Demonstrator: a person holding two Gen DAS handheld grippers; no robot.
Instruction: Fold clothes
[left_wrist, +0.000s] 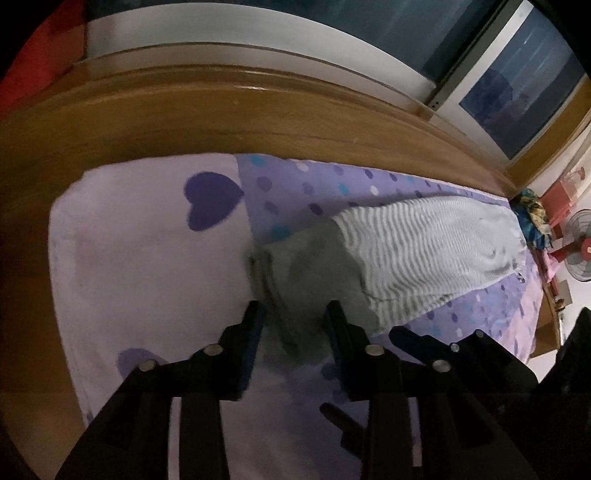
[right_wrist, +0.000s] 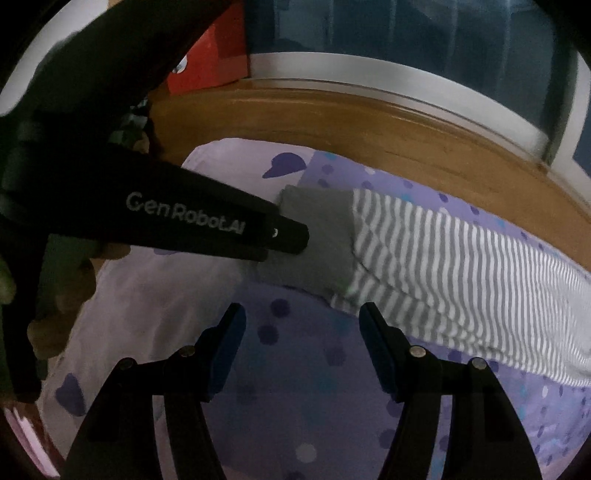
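A grey-and-white striped garment (left_wrist: 424, 243) (right_wrist: 461, 266) lies stretched across the purple dotted bedsheet (left_wrist: 314, 184) (right_wrist: 295, 369). Its plain grey end (left_wrist: 314, 266) (right_wrist: 314, 229) rests at the edge of a pale lilac pillow. My left gripper (left_wrist: 295, 314) (right_wrist: 295, 236) is down at that grey end. Its fingers stand apart on either side of the bunched grey cloth, and the pads do not visibly press on it. My right gripper (right_wrist: 301, 314) hovers open over bare sheet, just in front of the garment's near edge, with nothing between its fingers.
The lilac pillow (left_wrist: 147, 258) (right_wrist: 147, 306) with dark purple hearts lies left of the garment. A wooden headboard (left_wrist: 184, 118) (right_wrist: 351, 122) curves behind the bed, with a window above it. A red object (right_wrist: 210, 55) stands at the back left and a fan (left_wrist: 580, 245) at the far right.
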